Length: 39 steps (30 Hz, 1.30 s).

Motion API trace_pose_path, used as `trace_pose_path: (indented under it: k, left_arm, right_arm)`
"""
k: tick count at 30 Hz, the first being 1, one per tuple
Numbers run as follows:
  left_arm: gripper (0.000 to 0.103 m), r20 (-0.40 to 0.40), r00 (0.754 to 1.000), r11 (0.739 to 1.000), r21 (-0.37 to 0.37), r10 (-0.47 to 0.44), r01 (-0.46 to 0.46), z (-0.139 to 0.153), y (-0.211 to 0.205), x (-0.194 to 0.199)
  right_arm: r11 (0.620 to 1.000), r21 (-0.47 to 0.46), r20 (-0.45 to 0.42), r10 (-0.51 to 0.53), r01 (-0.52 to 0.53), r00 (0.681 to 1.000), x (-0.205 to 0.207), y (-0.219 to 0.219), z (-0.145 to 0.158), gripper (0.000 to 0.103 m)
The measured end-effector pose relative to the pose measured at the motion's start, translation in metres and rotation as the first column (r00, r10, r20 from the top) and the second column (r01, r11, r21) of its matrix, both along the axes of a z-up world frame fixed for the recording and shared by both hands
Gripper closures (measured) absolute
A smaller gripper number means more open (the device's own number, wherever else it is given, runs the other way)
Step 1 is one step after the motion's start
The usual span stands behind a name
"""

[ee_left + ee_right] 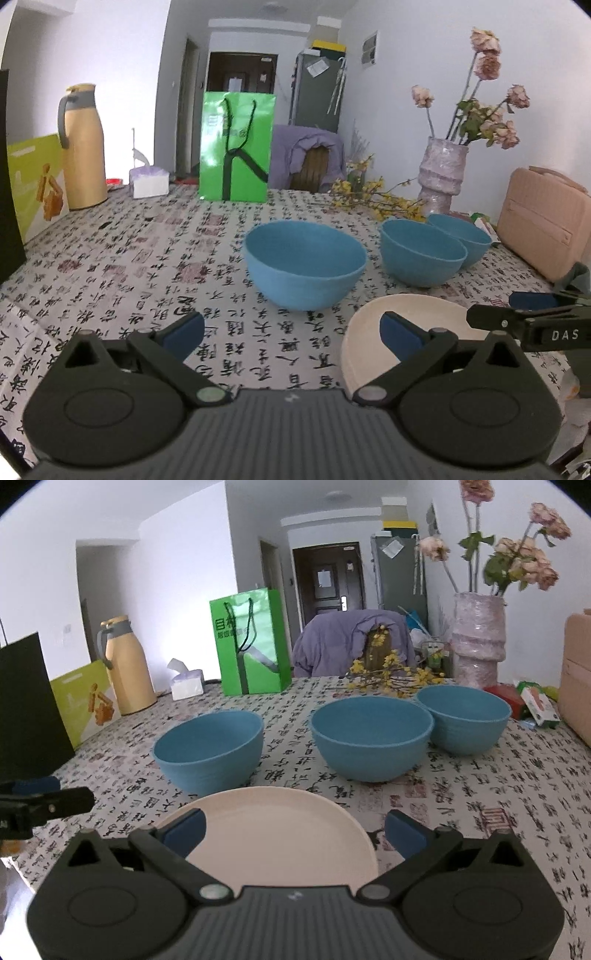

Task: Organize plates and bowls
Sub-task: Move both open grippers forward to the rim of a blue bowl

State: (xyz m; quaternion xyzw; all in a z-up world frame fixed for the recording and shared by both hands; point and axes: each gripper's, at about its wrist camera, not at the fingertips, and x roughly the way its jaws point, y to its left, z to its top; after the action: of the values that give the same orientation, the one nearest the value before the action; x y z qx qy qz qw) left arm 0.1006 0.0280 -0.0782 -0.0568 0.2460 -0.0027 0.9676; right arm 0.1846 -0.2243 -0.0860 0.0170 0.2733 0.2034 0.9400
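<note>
Three blue bowls stand on the patterned tablecloth: a left bowl [306, 264] [208, 751], a middle bowl [421, 253] [371, 736] and a right bowl [463, 236] [465, 718]. The middle and right bowls touch. A cream plate [275, 834] [369, 332] lies flat in front of them. My left gripper [291, 334] is open and empty, just short of the left bowl. My right gripper [293, 832] is open, its fingers on either side of the plate, above it. The right gripper also shows in the left wrist view [532, 314].
At the back stand a green paper bag [236, 147], a tan thermos jug [83, 147], a tissue box [149, 182] and a vase of dried flowers [441, 173]. A pink case [543, 221] lies at the right edge. Yellow flower sprigs [395, 675] lie behind the bowls.
</note>
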Motion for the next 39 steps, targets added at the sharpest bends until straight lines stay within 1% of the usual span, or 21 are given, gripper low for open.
trace_pose_path:
  k: [3, 9, 14, 18, 20, 27, 32, 39]
  left_arm:
    - [0.0, -0.01, 1.0, 1.0, -0.01, 0.017, -0.017, 0.0, 0.009, 0.005]
    - [0.0, -0.036, 0.999, 0.999, -0.025, 0.021, -0.022, -0.001, 0.019, 0.018]
    - [0.0, -0.043, 0.999, 1.0, -0.009, 0.021, -0.022, -0.002, 0.019, 0.025]
    - [0.0, -0.064, 0.998, 0.999, -0.031, 0.023, -0.025, -0.004, 0.022, 0.032]
    - [0.0, -0.071, 0.997, 0.999, -0.027, 0.029, -0.031, -0.005, 0.023, 0.036]
    - [0.0, -0.073, 0.997, 0.999, -0.037, 0.025, -0.028, -0.004, 0.026, 0.052]
    - [0.0, -0.064, 0.998, 0.998, -0.046, 0.03, -0.033, 0.002, 0.028, 0.065]
    - [0.0, -0.058, 0.997, 0.997, -0.059, 0.046, -0.049, 0.012, 0.036, 0.088]
  right_arm:
    - [1.0, -0.011, 0.003, 0.017, -0.017, 1.0, 0.007, 0.009, 0.002, 0.0]
    - [1.0, -0.001, -0.02, 0.029, -0.029, 0.999, 0.017, 0.014, 0.002, 0.0]
    - [1.0, -0.002, -0.033, 0.008, -0.008, 0.999, 0.024, 0.012, 0.0, 0.0]
    - [1.0, 0.018, -0.07, -0.002, 0.003, 0.998, 0.037, 0.011, -0.002, 0.0]
    - [1.0, 0.02, -0.074, -0.006, 0.007, 0.997, 0.042, 0.012, -0.003, 0.0]
    - [1.0, -0.001, -0.091, 0.001, -0.001, 0.996, 0.06, 0.019, -0.003, 0.0]
    - [1.0, -0.003, -0.11, 0.03, -0.031, 0.993, 0.079, 0.028, 0.005, 0.0]
    - [0.998, -0.018, -0.103, 0.065, -0.067, 0.992, 0.103, 0.04, 0.02, 0.0]
